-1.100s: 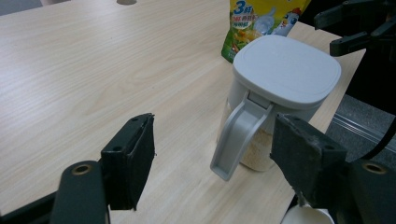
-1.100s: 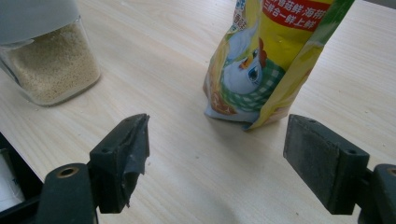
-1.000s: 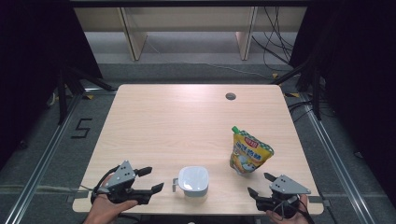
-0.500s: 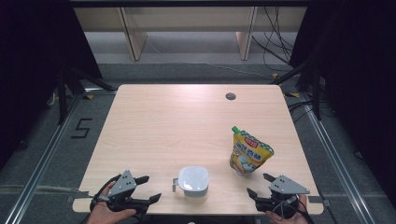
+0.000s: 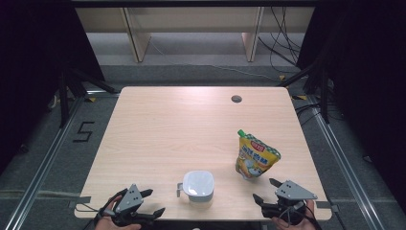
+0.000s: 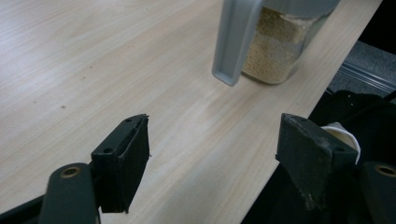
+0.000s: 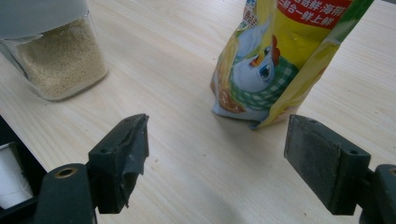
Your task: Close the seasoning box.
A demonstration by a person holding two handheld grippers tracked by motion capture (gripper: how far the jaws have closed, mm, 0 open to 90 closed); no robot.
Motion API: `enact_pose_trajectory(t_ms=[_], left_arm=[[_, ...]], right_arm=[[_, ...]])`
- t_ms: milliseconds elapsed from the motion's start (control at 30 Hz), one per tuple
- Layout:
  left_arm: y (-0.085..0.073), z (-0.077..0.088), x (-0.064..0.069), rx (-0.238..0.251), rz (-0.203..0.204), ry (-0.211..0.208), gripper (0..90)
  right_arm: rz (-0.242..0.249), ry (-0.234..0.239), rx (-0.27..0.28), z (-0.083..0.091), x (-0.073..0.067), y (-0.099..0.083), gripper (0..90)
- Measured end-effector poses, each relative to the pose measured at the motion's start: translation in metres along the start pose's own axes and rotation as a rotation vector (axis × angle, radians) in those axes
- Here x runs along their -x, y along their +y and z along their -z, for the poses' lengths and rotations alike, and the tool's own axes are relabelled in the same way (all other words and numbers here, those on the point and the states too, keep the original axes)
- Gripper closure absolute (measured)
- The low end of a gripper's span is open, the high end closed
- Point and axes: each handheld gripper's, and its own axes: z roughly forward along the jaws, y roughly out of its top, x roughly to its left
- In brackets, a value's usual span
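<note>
Both claws released at near table edge, nothing grasped.

Left gripper (image 5: 152, 207) w/ jaws wide, empty, just been opening; sits left of clear square jar of pale grains w/ grey lid & side handle (image 5: 197, 187), near front edge of light wood table (image 5: 158, 124). Right gripper (image 5: 266, 190) also spread, empty, just in front of yellow stand-up spout pouch w/ chicken print (image 5: 255, 157). Risks, imo: a jaw clipping the handle could shove the jar off the edge; a nudge could tip the soft pouch.
</note>
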Motion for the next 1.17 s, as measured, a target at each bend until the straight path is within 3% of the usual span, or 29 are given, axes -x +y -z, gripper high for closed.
enact_pose_trajectory(t_ms=[33,100,133,167,267,300,333,367,433,467,700,733,900,1000,1033,1067,1133,1167], left_arm=[[-0.0003,0.0007,0.0007,-0.028,-0.03,0.002,25.3],[-0.0017,-0.0023,0.0038,-0.004,-0.028,0.0,25.3],[-0.0019,-0.0027,0.0049,-0.006,-0.024,-0.001,25.3],[-0.0016,-0.0023,0.0055,-0.026,-0.033,-0.003,25.2],[-0.0017,-0.004,0.0062,-0.01,-0.034,0.0,25.3],[-0.0013,-0.0038,0.0058,-0.014,-0.03,-0.004,25.3],[-0.0007,-0.0019,0.0035,-0.044,-0.058,0.005,25.3],[-0.0009,-0.0019,0.004,-0.038,-0.049,-0.005,25.3],[-0.0016,-0.0031,0.003,-0.033,-0.051,0.002,25.2],[-0.0011,-0.002,0.0023,-0.051,-0.063,0.001,25.2],[-0.0016,-0.0026,0.0037,-0.026,-0.047,-0.007,25.2],[-0.0015,-0.0041,0.0042,-0.012,-0.029,-0.006,25.2],[-0.0011,-0.0031,0.0031,-0.027,-0.046,-0.013,25.2],[-0.001,-0.0038,0.003,-0.032,-0.034,-0.004,25.1],[-0.0014,-0.0042,0.0019,-0.032,-0.041,-0.005,25.1],[-0.0013,-0.004,0.0007,-0.039,-0.052,-0.007,25.1],[-0.0016,-0.006,-0.0018,-0.041,-0.032,0.003,24.9],[-0.0025,-0.0086,-0.0037,-0.019,-0.029,0.003,24.8]], right_arm=[[0.014,0.002,0.013,-0.0007,0.0009,0.0001,23.0],[0.019,-0.008,0.011,-0.0007,0.0006,0.0001,23.0],[-0.001,-0.006,0.005,-0.0005,-0.0009,-0.0002,22.9],[0.011,-0.002,0.009,-0.0011,-0.0001,-0.0001,22.9],[0.001,0.004,0.006,-0.0008,-0.0005,-0.0002,22.8],[0.004,0.002,0.008,-0.0008,0.0,-0.0002,22.8],[-0.013,-0.001,0.003,-0.0002,-0.0013,-0.0004,22.8],[0.009,-0.002,0.008,-0.0005,0.0,-0.0001,22.8],[0.006,0.006,0.005,-0.0008,0.0,-0.0001,22.8],[0.015,-0.004,0.009,-0.0007,0.0004,-0.0001,22.8],[0.0,0.002,0.005,-0.0007,-0.0005,-0.0001,22.5],[0.0,0.003,0.005,-0.0007,-0.0005,-0.0001,22.4],[0.004,0.004,0.002,-0.0011,-0.0002,-0.0003,22.2],[0.016,0.0,0.001,-0.0016,0.0008,-0.0005,22.1],[0.003,0.006,-0.006,-0.0013,0.0001,-0.0005,22.1],[0.02,0.003,-0.002,-0.0016,0.0011,-0.0004,22.1],[0.005,0.004,-0.007,-0.0019,0.0002,-0.0008,21.9],[0.003,0.003,-0.007,-0.0019,0.0001,-0.0009,21.8]])
